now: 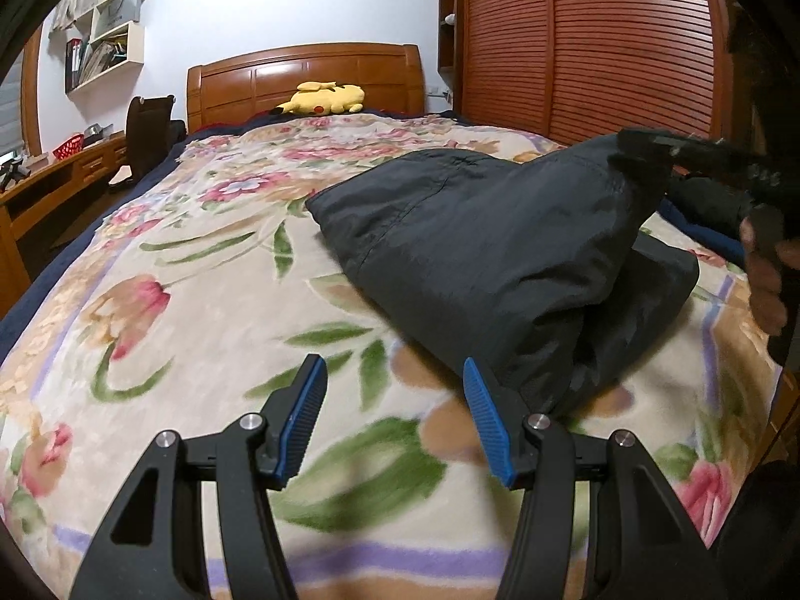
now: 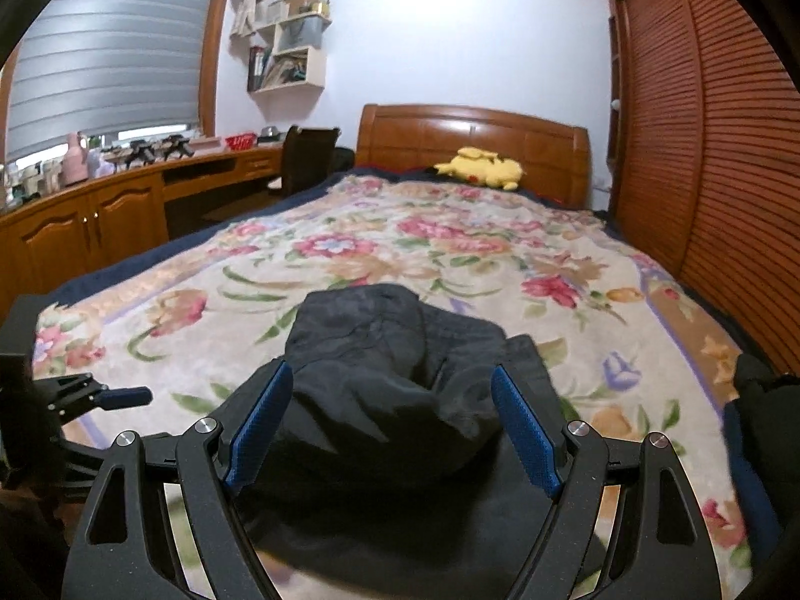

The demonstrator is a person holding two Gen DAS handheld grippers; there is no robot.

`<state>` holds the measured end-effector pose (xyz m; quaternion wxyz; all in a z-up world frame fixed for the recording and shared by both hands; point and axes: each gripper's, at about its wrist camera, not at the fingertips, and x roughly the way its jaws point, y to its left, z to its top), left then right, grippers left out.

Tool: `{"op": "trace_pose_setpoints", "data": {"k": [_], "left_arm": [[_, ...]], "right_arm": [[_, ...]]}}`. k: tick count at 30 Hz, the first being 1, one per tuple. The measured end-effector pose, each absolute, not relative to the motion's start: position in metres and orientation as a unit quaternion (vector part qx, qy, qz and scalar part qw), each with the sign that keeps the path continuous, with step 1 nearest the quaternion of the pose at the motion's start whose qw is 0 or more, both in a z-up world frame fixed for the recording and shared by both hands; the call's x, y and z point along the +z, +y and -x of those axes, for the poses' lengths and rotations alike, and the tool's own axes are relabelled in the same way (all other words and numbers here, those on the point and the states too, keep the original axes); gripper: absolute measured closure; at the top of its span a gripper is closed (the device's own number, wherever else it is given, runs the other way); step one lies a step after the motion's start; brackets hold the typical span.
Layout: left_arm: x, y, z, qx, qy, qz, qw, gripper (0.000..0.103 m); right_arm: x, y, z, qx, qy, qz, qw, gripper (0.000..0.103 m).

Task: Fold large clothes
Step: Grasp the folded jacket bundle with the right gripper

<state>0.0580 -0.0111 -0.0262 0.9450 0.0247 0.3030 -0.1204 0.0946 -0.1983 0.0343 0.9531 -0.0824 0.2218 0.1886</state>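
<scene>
A dark grey garment (image 1: 475,240) lies partly folded on the flowered blanket (image 1: 200,275) of a bed. Its right end rises like a tent to my right gripper (image 1: 650,145), held by a hand (image 1: 765,270). In the right wrist view that gripper (image 2: 392,372) has its jaws wide apart, and a thick bunch of the garment (image 2: 380,340) fills the space between the blue pads, lifted off the layer below. My left gripper (image 1: 395,367) hovers low over the blanket, open and empty. Its right pad sits just beside the garment's near corner.
A yellow plush toy (image 1: 325,97) lies by the wooden headboard (image 1: 305,75). Slatted wardrobe doors (image 1: 600,50) run along the bed's right side. On the left stand a desk (image 2: 100,215) and a chair (image 2: 305,155). Dark blue cloth (image 1: 710,235) lies at the right bed edge.
</scene>
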Motion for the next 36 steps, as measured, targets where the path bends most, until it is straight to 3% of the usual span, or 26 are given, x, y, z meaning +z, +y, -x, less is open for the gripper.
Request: {"op": "trace_pose_setpoints", "data": {"k": [7, 15, 18, 20, 22, 29, 36], "left_arm": [[-0.031, -0.009, -0.056, -0.122, 0.31, -0.023, 0.943, 0.047], [-0.031, -0.009, -0.053, -0.122, 0.31, -0.024, 0.942, 0.047], [-0.03, -0.009, -0.053, -0.121, 0.311, -0.027, 0.942, 0.047], [-0.03, -0.009, -0.053, -0.12, 0.311, -0.026, 0.942, 0.047], [-0.031, -0.009, -0.053, -0.12, 0.312, -0.026, 0.942, 0.047], [-0.031, -0.009, -0.053, -0.12, 0.312, -0.025, 0.942, 0.047], [-0.027, -0.011, -0.051, -0.126, 0.302, -0.029, 0.945, 0.047]], "right_arm": [[-0.01, -0.188, -0.118, 0.194, 0.291, 0.08, 0.934, 0.02], [-0.025, -0.201, -0.122, 0.206, 0.314, 0.052, 0.925, 0.02], [-0.025, -0.202, -0.12, 0.223, 0.313, 0.047, 0.922, 0.032], [-0.024, -0.2, -0.117, 0.239, 0.308, 0.048, 0.92, 0.067], [-0.022, -0.198, -0.113, 0.237, 0.298, 0.061, 0.923, 0.092], [0.011, -0.195, -0.087, 0.231, 0.21, 0.076, 0.947, 0.097], [0.037, -0.202, -0.084, 0.18, 0.197, 0.15, 0.952, 0.098]]}}
